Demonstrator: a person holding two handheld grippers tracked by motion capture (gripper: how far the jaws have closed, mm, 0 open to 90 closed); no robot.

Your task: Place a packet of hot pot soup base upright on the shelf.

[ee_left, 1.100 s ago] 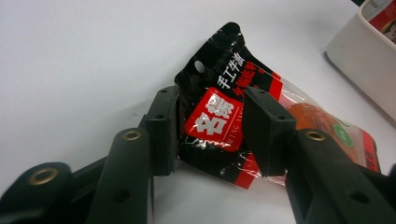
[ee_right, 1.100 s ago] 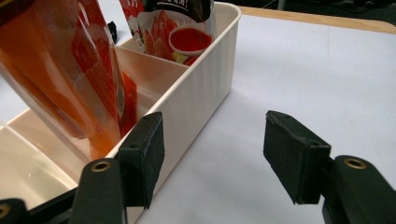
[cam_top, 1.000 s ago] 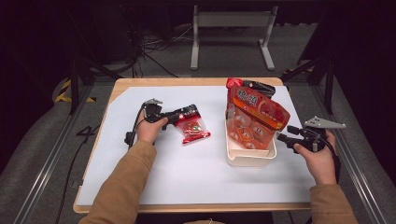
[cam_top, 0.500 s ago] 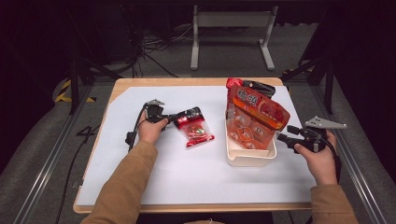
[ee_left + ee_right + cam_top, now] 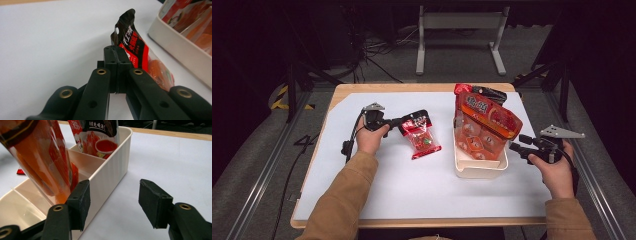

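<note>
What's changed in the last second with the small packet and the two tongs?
The left tongs have closed on the black top edge of the small red-and-black snack packet and begun lifting that end. The right tongs have narrowed slightly, one jaw inside the cream plastic bin's wall, one outside, not clamped. The bin and its large orange pouches stayed put.

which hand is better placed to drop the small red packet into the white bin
Left. The left tool is already shut on the small red packet, beside the white bin. The right tool is open at the bin's far wall.
</note>
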